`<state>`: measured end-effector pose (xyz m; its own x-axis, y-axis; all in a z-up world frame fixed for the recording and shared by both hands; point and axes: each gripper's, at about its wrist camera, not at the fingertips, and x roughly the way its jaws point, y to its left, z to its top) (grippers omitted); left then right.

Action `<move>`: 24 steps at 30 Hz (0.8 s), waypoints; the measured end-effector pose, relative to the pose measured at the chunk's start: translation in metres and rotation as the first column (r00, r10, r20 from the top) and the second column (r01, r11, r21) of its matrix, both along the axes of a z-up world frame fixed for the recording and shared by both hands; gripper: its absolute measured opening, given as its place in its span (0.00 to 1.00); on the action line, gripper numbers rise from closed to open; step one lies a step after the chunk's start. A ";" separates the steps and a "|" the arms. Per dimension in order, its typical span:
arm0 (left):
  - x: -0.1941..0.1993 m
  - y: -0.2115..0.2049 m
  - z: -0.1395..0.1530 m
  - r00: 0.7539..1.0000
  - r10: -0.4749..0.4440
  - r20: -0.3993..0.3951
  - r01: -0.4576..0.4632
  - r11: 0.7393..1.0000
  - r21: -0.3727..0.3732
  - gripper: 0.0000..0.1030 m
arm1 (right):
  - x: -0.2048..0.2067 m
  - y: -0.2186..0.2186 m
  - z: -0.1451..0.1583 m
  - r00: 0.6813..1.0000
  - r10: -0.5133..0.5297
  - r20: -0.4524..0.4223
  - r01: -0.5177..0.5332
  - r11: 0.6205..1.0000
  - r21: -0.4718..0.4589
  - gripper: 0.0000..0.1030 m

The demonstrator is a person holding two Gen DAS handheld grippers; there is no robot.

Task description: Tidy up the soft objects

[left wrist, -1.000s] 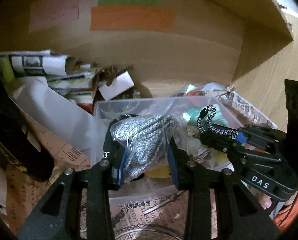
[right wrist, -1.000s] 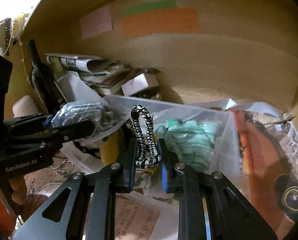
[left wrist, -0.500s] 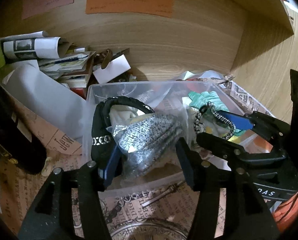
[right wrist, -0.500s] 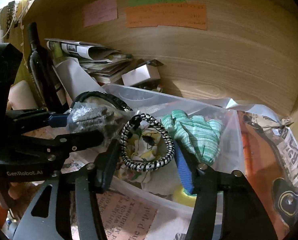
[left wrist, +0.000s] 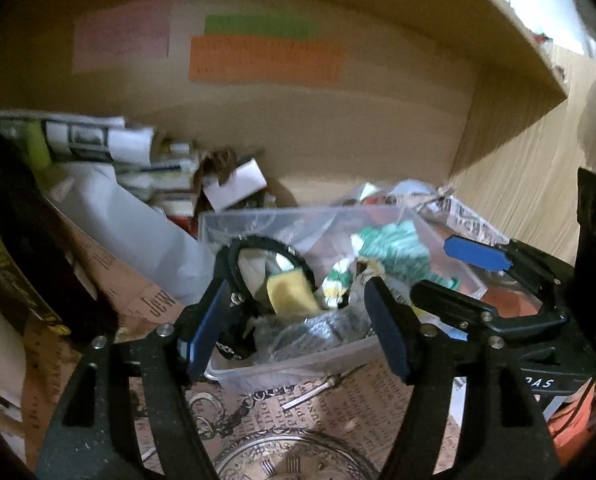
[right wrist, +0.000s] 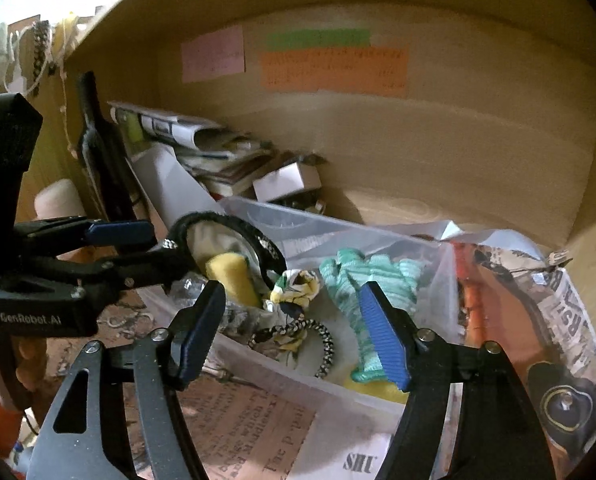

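A clear plastic bin (left wrist: 298,362) (right wrist: 338,236) stands on the shelf. Inside lie a bagged grey speckled cloth (left wrist: 314,332), a black-and-white braided band (right wrist: 318,340), a teal knit cloth (left wrist: 394,248) (right wrist: 362,280), a yellow sponge (left wrist: 290,292) (right wrist: 230,276), a yellow-patterned scrunchie (right wrist: 298,288) and a black-rimmed pouch (left wrist: 258,248) (right wrist: 226,224). My left gripper (left wrist: 298,320) is open and empty just in front of the bin. My right gripper (right wrist: 290,332) is open and empty above the band; it also shows in the left wrist view (left wrist: 450,280).
Rolled newspapers and papers (left wrist: 98,144) pile at the back left. A dark bottle (right wrist: 98,152) stands at the left. A small white box (right wrist: 286,182) sits behind the bin. Newsprint (left wrist: 338,396) lines the shelf floor. Coloured notes (right wrist: 334,68) hang on the back wall.
Both grippers have opened wider and pulled back. The grey cloth bag and the braided band now lie loose in the bin.
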<state>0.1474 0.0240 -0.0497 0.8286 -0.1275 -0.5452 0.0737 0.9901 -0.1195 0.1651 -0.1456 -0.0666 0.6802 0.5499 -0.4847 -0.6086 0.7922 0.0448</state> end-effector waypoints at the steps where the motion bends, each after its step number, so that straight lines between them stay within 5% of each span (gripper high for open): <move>1: -0.006 0.001 0.006 1.000 0.006 0.023 -0.006 1.000 0.000 0.67 | -0.002 -0.002 0.003 1.000 -0.004 0.008 0.004 1.000 0.004 0.65; 12: -0.058 0.002 0.051 0.975 0.053 0.215 -0.055 0.998 0.005 0.74 | -0.039 -0.040 0.055 0.991 -0.042 0.128 0.028 0.993 0.113 0.65; 24: -0.108 -0.009 0.070 0.938 0.076 0.339 -0.091 0.995 0.029 0.90 | -0.073 -0.048 0.073 0.974 -0.068 0.215 0.035 0.988 0.152 0.88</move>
